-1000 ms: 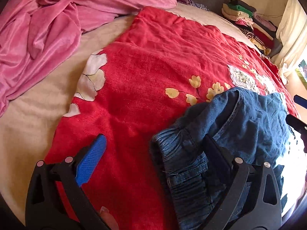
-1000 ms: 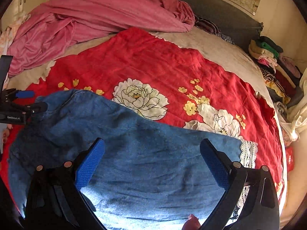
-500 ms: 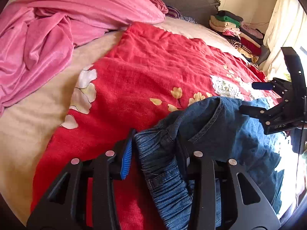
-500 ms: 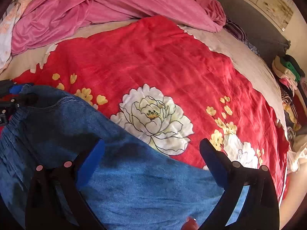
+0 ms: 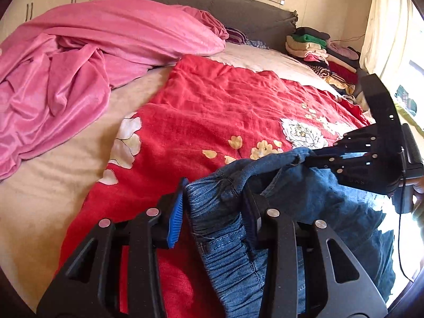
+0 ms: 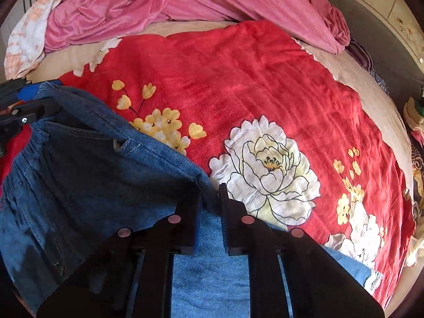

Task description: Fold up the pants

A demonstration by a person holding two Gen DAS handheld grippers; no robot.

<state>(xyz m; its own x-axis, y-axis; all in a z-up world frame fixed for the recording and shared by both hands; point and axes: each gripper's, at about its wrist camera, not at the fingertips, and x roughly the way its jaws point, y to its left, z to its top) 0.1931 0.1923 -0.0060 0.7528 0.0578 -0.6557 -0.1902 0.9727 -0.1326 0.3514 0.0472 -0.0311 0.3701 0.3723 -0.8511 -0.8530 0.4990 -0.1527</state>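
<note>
Here, denim pants [image 5: 331,206] between each hand-held gripper's [image 5: 214,212] closed fingers.

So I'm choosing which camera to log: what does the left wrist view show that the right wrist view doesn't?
Only the left wrist view shows the pile of folded clothes and the grey headboard. Only the right wrist view shows the pants' pale blue lower part and the large white peony print. Both show the blue denim pants, the red floral blanket, the pink velvet blanket, and both grippers closed on the denim: left gripper, right gripper.
</note>
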